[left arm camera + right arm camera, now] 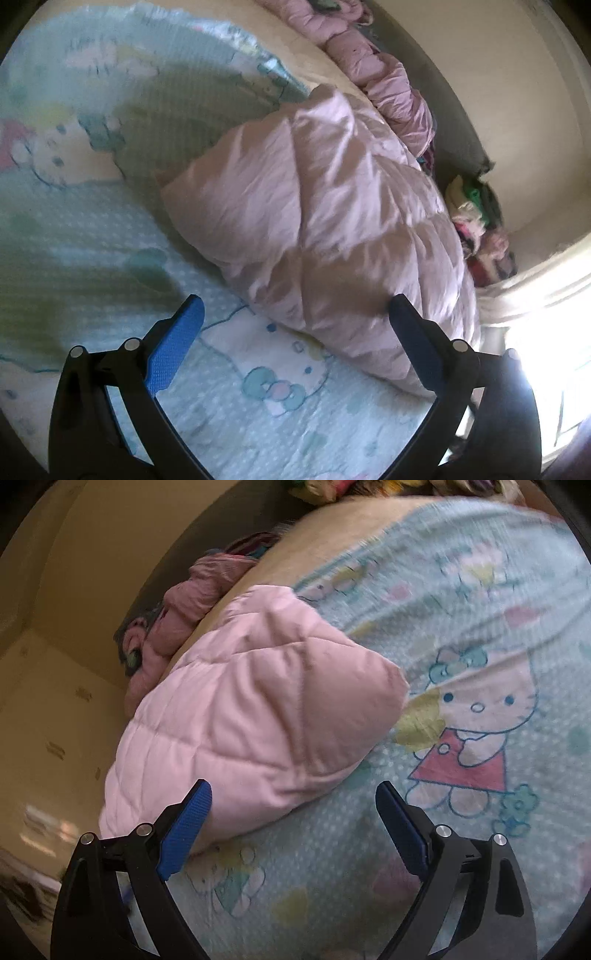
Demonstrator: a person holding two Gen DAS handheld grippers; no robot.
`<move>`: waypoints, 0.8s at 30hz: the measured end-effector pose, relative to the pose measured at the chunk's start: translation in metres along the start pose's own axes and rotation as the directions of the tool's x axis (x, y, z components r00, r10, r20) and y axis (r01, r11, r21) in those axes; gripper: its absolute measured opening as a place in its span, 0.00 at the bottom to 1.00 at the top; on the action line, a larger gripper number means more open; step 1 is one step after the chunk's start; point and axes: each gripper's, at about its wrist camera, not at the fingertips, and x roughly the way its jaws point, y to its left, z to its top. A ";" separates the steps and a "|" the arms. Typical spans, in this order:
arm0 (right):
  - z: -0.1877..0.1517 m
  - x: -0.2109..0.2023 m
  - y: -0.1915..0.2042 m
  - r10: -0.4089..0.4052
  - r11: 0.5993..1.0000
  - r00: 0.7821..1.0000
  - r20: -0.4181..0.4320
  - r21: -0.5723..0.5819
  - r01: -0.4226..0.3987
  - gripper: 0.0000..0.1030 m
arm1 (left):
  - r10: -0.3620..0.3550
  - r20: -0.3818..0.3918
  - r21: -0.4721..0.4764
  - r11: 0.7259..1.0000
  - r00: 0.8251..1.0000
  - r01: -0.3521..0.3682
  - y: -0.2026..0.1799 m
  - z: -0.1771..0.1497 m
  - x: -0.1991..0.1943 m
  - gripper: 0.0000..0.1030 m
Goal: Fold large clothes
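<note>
A pale pink quilted puffer garment (pixel 332 221) lies folded into a thick bundle on the bed, also seen as the pink garment (pixel 251 709) in the right wrist view. My left gripper (pixel 295 314) is open just short of the bundle's near edge; its right finger overlaps the fabric's lower corner, nothing held. My right gripper (pixel 293 797) is open too, hovering by the bundle's near edge, its left blue pad (pixel 184 834) in front of the fabric. Whether either touches the garment I cannot tell.
The bed is covered by a light blue cartoon-cat sheet (pixel 480 664). A crumpled darker pink cloth (pixel 388 74) lies along the bed's far side by the wall, with a heap of mixed clothes (pixel 476 218). Bright window light (pixel 546 350) glares at the right.
</note>
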 end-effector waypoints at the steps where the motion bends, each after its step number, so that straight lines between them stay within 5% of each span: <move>1: 0.001 0.003 -0.003 0.010 1.000 1.000 -0.003 0.024 -0.010 0.87 | -0.022 -0.003 -0.026 0.999 1.000 0.022 0.002 0.001 0.003 0.91; 6: 0.017 0.016 -0.007 0.063 0.994 0.998 0.018 0.085 -0.064 0.87 | -0.122 0.003 -0.108 0.987 0.993 0.122 0.005 0.013 0.021 0.91; 8: 0.024 0.023 -0.008 0.079 0.991 0.997 0.021 0.109 -0.081 0.94 | -0.144 0.002 -0.126 0.982 0.990 0.143 0.007 0.020 0.028 0.91; 15: 0.042 0.046 -0.001 0.049 0.995 0.998 0.047 0.090 -0.053 0.95 | -0.133 0.036 -0.174 0.975 0.991 0.137 0.008 0.038 0.049 0.92; 19: 0.040 0.045 0.006 0.025 1.000 0.997 0.073 0.016 -0.026 0.66 | -0.065 0.066 -0.090 0.993 0.996 0.070 -0.004 0.038 0.054 0.90; 24: 0.034 0.034 0.038 -0.029 0.984 0.991 0.131 -0.173 0.052 0.44 | -0.006 0.098 0.048 0.999 0.995 0.001 -0.025 0.041 0.045 0.58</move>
